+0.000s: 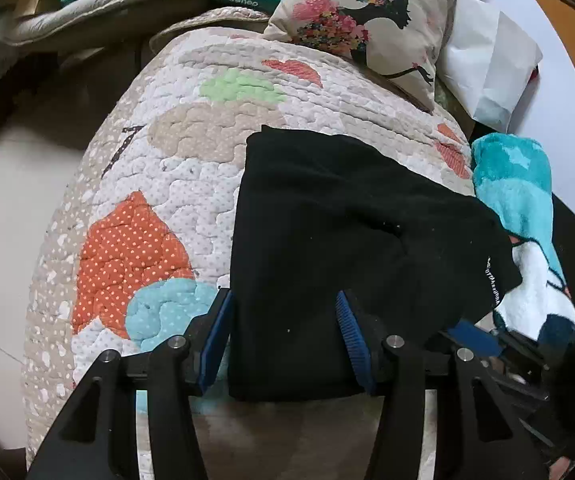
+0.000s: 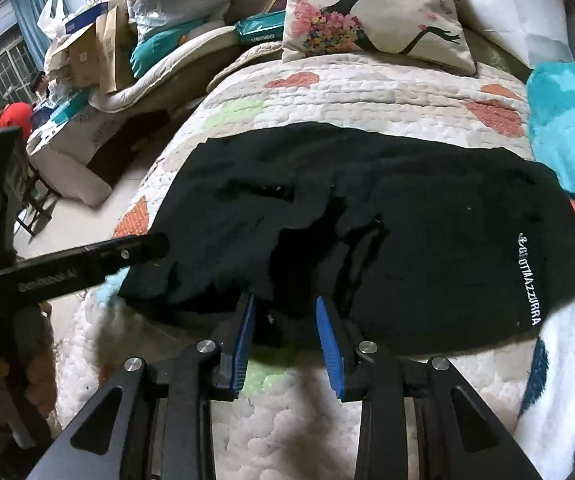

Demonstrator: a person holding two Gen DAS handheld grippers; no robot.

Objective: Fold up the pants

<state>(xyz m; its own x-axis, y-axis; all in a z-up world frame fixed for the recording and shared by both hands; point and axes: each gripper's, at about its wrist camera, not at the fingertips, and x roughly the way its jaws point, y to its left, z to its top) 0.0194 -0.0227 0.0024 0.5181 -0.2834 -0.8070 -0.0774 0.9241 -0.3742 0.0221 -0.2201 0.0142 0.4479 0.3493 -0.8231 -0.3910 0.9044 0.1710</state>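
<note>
Both grippers, left (image 1: 283,320) and right (image 2: 285,322), gape partway over black pants (image 2: 367,216)

**Black frames, blue pads, silver screws**

My left gripper (image 1: 283,344) shows two black fingers with ribbed blue pads (image 1: 346,328) and round silver screw heads (image 1: 393,341) on the angular black linkage across the bottom of the frame. My right gripper (image 2: 285,340) is built the same: blue pads (image 2: 329,344), silver screws (image 2: 206,346), triangular cut-outs in the black arms. At the left edge of the right view I see the other tool's black body with pale lettering (image 2: 43,280), too blurred to read.
</note>
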